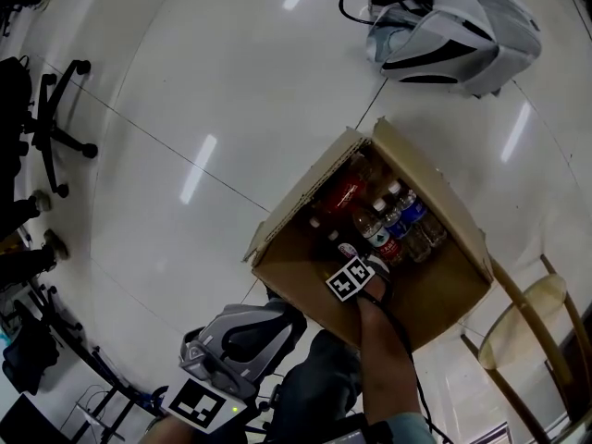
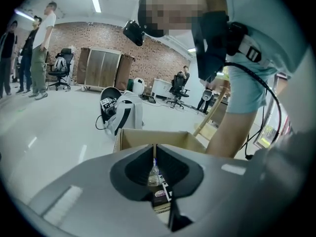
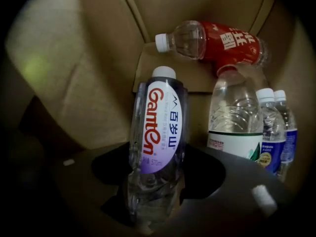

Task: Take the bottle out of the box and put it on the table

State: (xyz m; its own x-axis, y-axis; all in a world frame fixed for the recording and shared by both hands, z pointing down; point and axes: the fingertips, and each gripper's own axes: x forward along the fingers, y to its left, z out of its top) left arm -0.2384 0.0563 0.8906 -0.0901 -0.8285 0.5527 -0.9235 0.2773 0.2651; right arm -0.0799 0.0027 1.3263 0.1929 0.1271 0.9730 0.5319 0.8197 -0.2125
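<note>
An open cardboard box point(image 1: 277, 228) stands on the pale floor with several bottles in it. My right gripper point(image 1: 351, 278) reaches down into it, only its marker cube and the person's arm showing in the head view. In the right gripper view a clear bottle with a purple and white label point(image 3: 159, 127) stands between the jaws of the right gripper point(image 3: 155, 191), which are spread wide around its lower body. My left gripper point(image 1: 277, 322) hovers outside the box's near side; its jaws point(image 2: 154, 162) are shut with nothing in them, and the box point(image 2: 148, 137) lies ahead of them.
Inside the box a red-labelled bottle point(image 3: 217, 41) lies across the back, with a green-and-white-labelled one point(image 3: 236, 117) and blue-labelled ones point(image 3: 274, 132) upright to the right. On the floor are a grey bag point(image 1: 453, 30), an office chair point(image 1: 55, 128) and a wooden stool point(image 1: 527, 322). People point(image 2: 42, 48) stand far off.
</note>
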